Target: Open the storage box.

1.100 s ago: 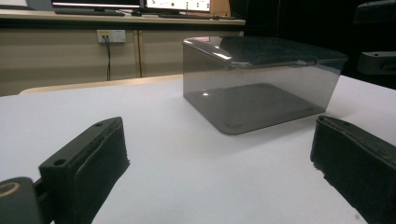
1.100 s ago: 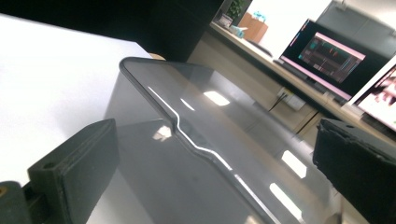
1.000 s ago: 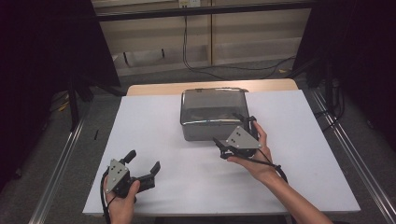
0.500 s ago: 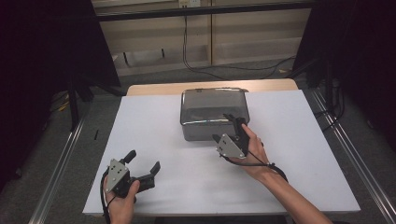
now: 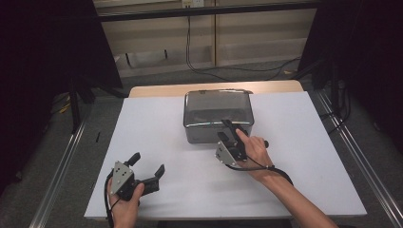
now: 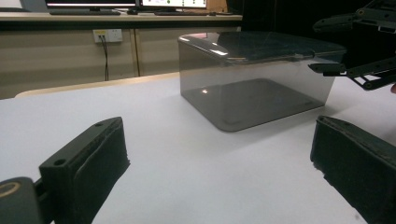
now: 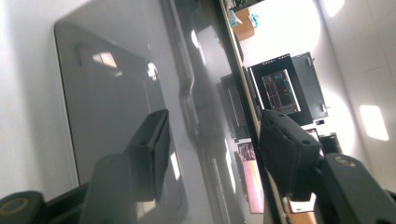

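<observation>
Box: smoky, lidded, 12 o'clock on table.
Right gripper: moved in from 4 o'clock; jaws just narrowing astride lid edge, not yet pinching.
Left gripper: idle, gaping.
Meaning: lid grab imminent.

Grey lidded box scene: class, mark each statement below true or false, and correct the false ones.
1. The grey box stands on the white table. True.
2. The box's lid is off. False: it sits on the box.
3. The right claw reaches the box's near edge. True.
4. The left claw grips the box. False: it is open, well apart from it.
5. The box holds fruit. False: it looks empty.
</observation>
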{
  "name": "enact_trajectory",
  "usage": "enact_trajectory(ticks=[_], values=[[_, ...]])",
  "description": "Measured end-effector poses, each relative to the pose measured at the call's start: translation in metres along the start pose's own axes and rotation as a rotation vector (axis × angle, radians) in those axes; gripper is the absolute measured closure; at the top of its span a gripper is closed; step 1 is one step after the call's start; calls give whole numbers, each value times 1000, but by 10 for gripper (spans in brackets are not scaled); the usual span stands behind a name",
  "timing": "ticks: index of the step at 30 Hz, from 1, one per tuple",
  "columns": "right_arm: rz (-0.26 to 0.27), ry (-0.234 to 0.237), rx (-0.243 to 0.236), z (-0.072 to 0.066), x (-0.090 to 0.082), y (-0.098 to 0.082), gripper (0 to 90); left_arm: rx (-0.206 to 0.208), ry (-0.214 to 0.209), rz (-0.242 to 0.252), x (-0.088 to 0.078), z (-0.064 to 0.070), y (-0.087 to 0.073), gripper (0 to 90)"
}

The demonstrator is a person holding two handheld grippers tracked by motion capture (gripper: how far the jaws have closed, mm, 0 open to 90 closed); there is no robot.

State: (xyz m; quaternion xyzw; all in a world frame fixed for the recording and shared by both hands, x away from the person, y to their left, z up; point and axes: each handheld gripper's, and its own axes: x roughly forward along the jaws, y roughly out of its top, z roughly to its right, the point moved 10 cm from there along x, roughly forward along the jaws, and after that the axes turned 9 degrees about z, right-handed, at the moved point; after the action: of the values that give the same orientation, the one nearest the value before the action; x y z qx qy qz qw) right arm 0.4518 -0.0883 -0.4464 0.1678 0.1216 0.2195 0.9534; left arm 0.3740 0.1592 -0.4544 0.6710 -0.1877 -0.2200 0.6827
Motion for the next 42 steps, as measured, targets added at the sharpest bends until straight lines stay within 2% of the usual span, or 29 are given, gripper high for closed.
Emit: enact_trajectory(ticks=[4, 7, 13, 18, 27, 31, 34, 42], values=[[-5, 5, -57, -3, 1, 1, 518, -7, 6, -1, 0, -1, 0, 37], [-18, 8, -80, -6, 2, 0, 571, -4, 9, 0, 1, -1, 0, 37], [-25, 11, -107, -9, 4, -1, 642, -3, 1, -6, 3, 1, -1, 36], [-22, 12, -128, -10, 5, 0, 664, 1, 7, -8, 2, -1, -1, 36], [-18, 13, -133, -7, 5, 4, 765, 2, 18, -10, 3, -2, -1, 35], [-16, 10, -142, -8, 5, 5, 775, 4, 21, -14, 3, -3, -2, 35], [-12, 9, -156, -8, 6, 5, 779, -1, 8, -26, 4, -2, -4, 45], [-13, 8, -140, -5, 5, 6, 785, -25, -4, -44, 5, -4, -5, 48]])
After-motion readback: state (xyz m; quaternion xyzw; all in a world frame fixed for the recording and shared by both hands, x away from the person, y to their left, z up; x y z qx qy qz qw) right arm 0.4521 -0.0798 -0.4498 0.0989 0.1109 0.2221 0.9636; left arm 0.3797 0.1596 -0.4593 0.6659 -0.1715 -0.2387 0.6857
